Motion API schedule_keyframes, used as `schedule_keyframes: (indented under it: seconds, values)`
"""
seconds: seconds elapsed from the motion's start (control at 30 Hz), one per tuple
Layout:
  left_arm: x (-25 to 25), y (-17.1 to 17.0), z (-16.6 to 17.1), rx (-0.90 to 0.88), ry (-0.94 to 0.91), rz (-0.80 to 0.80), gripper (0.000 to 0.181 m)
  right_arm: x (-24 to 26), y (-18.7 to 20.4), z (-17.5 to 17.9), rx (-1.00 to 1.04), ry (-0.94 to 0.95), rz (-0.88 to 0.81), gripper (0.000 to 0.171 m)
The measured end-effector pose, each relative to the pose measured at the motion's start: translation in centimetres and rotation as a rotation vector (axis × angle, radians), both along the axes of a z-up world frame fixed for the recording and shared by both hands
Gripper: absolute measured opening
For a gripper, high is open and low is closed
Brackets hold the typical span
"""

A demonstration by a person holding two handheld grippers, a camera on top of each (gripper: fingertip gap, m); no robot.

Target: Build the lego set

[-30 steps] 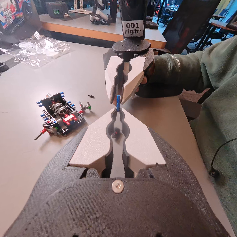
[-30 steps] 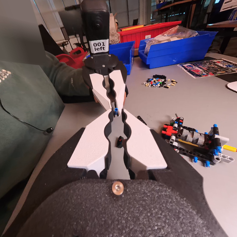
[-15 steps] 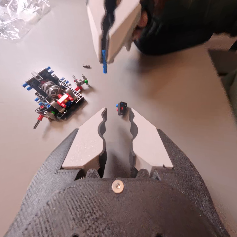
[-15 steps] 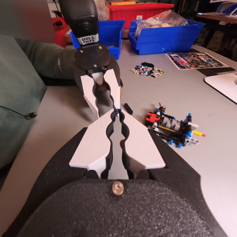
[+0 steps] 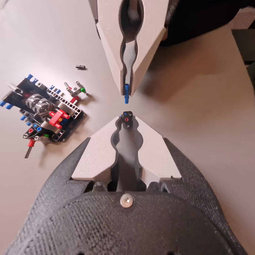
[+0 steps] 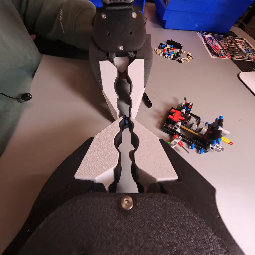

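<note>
Right gripper (image 5: 126, 95) pinches a blue pin (image 5: 126, 95), tip pointing at the black connector (image 5: 127, 119) clamped by the left gripper (image 5: 127, 117). Only the right wrist view shows loose parts (image 6: 173, 51) and the instruction sheet (image 6: 229, 46) toward the table's (image 6: 193, 85) far edge; the partial model (image 6: 193, 128) lies near the grippers.

Even indoor light, soft shadows, slight motion blur, wide-angle edge distortion.

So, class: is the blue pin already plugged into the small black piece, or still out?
Out. The blue pin, pinched in the right gripper, hangs clear of the small black piece; table shows between them.
</note>
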State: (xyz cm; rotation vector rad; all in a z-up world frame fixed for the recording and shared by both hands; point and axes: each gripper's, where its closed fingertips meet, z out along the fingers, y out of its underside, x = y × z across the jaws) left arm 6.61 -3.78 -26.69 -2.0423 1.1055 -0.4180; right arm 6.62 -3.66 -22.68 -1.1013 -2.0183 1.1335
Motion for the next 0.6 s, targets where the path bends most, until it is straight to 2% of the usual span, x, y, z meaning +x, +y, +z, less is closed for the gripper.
schedule_keyframes:
  seconds: [0.23,0.47,0.6]
  values:
    - [0.3,0.0,0.1,-0.135,-0.085,0.046,0.014,0.0,-0.5,-1.7,0.060,-0.077,0.015,0.002]
    - [0.2,0.0,0.0,-0.136,-0.078,0.045,0.014,-0.1,-0.7,-2.3,0.141,-0.111,0.020,0.002]
    - [0.1,0.1,0.0,-0.139,-0.070,0.047,0.013,-0.3,-0.9,-2.5,0.284,-0.113,0.016,0.001]
